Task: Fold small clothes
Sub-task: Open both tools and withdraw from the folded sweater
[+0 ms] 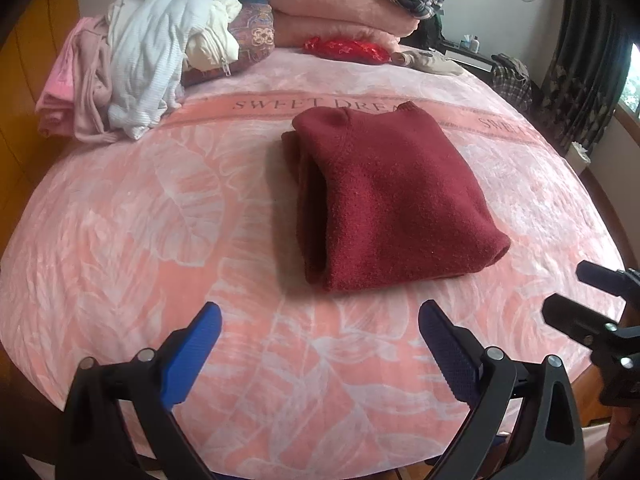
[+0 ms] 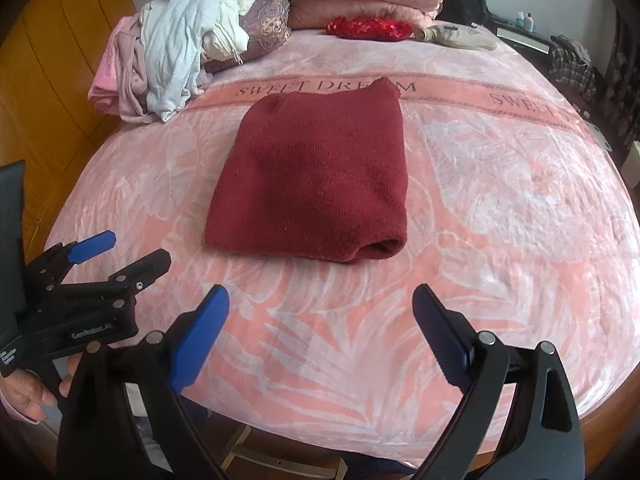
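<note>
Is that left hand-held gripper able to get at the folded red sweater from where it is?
Probably yes: the left hand-held gripper is open, and only bare pink blanket lies before the folded red sweater.

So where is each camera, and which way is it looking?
Left wrist: sits on the left hand-held gripper, facing across the pink leaf-print blanket at the folded dark red knitted sweater; its open blue fingers show.
Right wrist: sits on the right hand-held gripper, facing likewise; its fingers and a hand show.
Both share the sweater and blanket.
</note>
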`<act>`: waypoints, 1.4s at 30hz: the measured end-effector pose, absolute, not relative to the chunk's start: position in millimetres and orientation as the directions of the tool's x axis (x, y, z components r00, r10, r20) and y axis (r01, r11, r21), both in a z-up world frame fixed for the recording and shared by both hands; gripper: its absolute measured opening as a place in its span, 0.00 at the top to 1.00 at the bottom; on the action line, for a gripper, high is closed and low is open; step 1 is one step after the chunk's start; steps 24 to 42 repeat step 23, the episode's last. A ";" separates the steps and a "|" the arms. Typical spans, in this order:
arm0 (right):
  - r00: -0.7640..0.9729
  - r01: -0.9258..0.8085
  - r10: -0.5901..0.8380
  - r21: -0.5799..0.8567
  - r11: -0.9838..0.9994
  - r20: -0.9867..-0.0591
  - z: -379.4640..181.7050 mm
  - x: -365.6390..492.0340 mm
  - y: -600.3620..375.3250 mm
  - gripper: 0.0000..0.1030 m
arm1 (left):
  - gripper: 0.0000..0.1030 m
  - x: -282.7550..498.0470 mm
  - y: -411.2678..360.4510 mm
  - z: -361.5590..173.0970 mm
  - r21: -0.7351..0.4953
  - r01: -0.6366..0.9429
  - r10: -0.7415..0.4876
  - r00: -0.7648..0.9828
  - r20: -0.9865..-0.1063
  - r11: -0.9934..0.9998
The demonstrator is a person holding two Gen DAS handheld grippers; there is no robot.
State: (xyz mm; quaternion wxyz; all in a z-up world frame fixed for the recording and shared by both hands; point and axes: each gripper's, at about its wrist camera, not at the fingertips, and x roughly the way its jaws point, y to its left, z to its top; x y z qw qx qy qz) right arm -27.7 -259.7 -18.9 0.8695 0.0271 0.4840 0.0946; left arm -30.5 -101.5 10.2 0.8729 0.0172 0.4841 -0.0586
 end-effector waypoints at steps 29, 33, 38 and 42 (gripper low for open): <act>0.489 -0.147 0.202 0.148 0.978 -0.849 -21.7 -23.5 -255.5 0.09 | 0.04 -32.0 -103.7 8.5 -0.023 0.120 -0.082 0.518 -0.851 0.992; 0.489 -0.147 0.202 0.148 0.978 -0.849 -21.7 -23.5 -255.5 0.09 | 0.04 -32.0 -103.7 8.5 -0.023 0.120 -0.082 0.518 -0.851 0.992; 0.489 -0.147 0.202 0.148 0.978 -0.849 -21.7 -23.5 -255.5 0.09 | 0.04 -32.0 -103.7 8.5 -0.023 0.120 -0.082 0.518 -0.851 0.992; 0.489 -0.147 0.202 0.148 0.978 -0.849 -21.7 -23.5 -255.5 0.09 | 0.04 -32.0 -103.7 8.5 -0.023 0.120 -0.082 0.518 -0.851 0.992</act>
